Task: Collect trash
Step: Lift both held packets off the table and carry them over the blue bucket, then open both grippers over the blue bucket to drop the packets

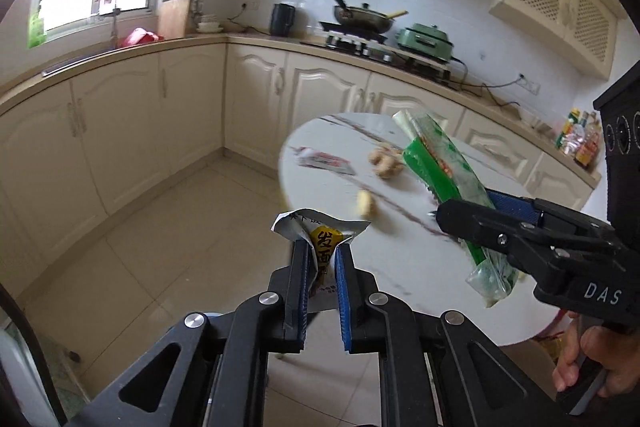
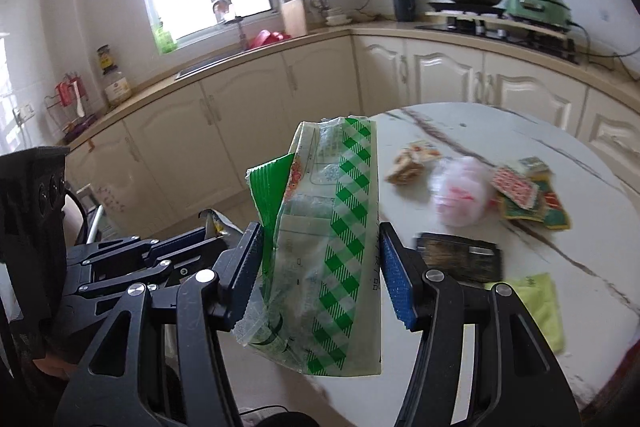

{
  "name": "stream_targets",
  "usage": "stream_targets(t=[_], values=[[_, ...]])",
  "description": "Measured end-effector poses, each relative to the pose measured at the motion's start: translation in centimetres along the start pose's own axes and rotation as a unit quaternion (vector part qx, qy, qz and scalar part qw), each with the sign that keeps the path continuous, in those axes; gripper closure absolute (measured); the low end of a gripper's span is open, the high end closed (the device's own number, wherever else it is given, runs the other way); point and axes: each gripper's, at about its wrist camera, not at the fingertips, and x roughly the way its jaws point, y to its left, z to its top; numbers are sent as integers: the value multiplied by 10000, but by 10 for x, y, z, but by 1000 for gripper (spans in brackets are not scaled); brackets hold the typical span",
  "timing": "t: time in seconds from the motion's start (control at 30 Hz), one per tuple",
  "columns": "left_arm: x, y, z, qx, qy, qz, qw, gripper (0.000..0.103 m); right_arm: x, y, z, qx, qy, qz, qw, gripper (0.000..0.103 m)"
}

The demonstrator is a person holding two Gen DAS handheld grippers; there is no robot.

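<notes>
Carrying two pieces of trash off the round counter (image 2: 460, 131), one in each tool.

Left tool (image 1: 323, 247) is pinching a small silver-and-yellow sachet (image 1: 320, 227), upright; right tool (image 2: 322, 243) is clamping a green-checked plastic bag (image 2: 332, 227), long axis running upward. More wrappers (image 2: 524, 191) are lying on the counter, ahead and right of the right tool. No bin is showing.

We see open tiled floor (image 1: 168, 227) left of the round table (image 1: 332, 131); its near edge lies bare, while wrappers (image 2: 528, 191), a dark brush (image 2: 460, 257) and a yellow cloth (image 2: 540, 299) crowd the right.
</notes>
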Motion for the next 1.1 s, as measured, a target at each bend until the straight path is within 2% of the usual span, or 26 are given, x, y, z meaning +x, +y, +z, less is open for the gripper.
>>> stream_targets(t=[0.1, 0.17, 0.3, 0.37, 0.53, 0.67, 0.83, 0.87, 0.97, 1.1], values=[[-17, 56, -10, -286, 54, 505, 9983, 94, 46, 48, 2, -254, 245, 404, 9986, 48], [-22, 92, -20, -535, 166, 718, 9958, 94, 79, 76, -1, -395, 462, 605, 9963, 48], [-9, 151, -46, -956, 537, 1026, 9887, 94, 153, 115, -20, -563, 1002, 857, 9897, 48], [7, 175, -57, -1155, 767, 1029, 9850, 94, 194, 125, -35, -571, 1343, 905, 9851, 48], [62, 213, -85, -1465, 1443, 902, 9745, 94, 294, 117, -86, -350, 2174, 874, 9715, 47], [109, 231, -100, -1580, 1895, 817, 9656, 94, 353, 98, -120, -87, 2662, 838, 9602, 44], [157, 243, -107, -1646, 2275, 742, 9569, 94, 392, 79, -142, -103, 2955, 566, 9536, 40], [164, 248, -104, -1638, 2326, 742, 9558, 94, 395, 75, -145, -89, 2968, 557, 9533, 34], [181, 264, -112, -1639, 2459, 727, 9526, 94, 403, 62, -149, 2, 2957, 630, 9532, 26], [207, 268, -115, -1688, 2600, 698, 9482, 90, 405, 53, -150, -31, 2961, 391, 9544, 23]])
